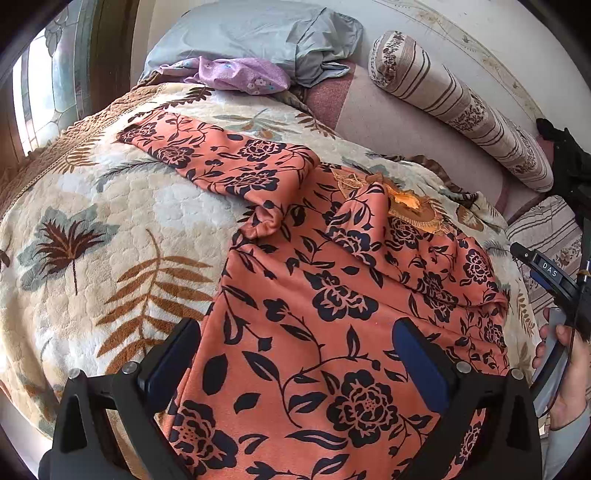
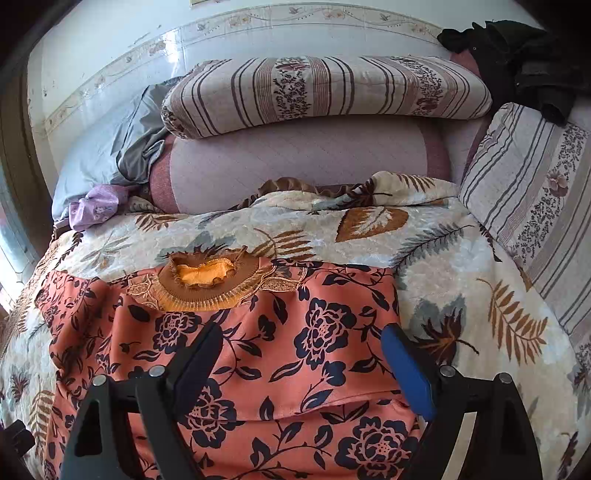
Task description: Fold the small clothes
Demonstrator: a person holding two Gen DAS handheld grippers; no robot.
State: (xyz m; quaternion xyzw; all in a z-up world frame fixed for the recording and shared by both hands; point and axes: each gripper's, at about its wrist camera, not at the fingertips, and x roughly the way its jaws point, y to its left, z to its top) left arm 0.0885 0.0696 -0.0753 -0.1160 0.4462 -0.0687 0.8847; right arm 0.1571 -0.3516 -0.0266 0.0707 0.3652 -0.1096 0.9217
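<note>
An orange top with dark blue flowers [image 1: 332, 314] [image 2: 295, 325] lies flat on the leaf-patterned blanket [image 1: 92, 229] [image 2: 461, 295]. Its brown collar [image 2: 207, 284] [image 1: 410, 206] points toward the pillows. One sleeve [image 1: 210, 155] stretches out to the left, and the other side is folded over the body. My left gripper [image 1: 295, 332] hovers open over the lower body of the top, nothing pinched. My right gripper [image 2: 301, 338] stands open just above the chest area, nothing between its fingers. From the left wrist it shows at the far right [image 1: 546, 273], held by a hand [image 1: 561, 373].
Striped pillows [image 2: 325, 92] [image 2: 528, 199] lie along the tiled wall and at the right. A grey pillow [image 1: 258, 33] and a purple cloth [image 1: 236, 74] sit at the back left. Black clothing [image 2: 517, 59] is piled in the far right corner. A window [image 1: 48, 85] is on the left.
</note>
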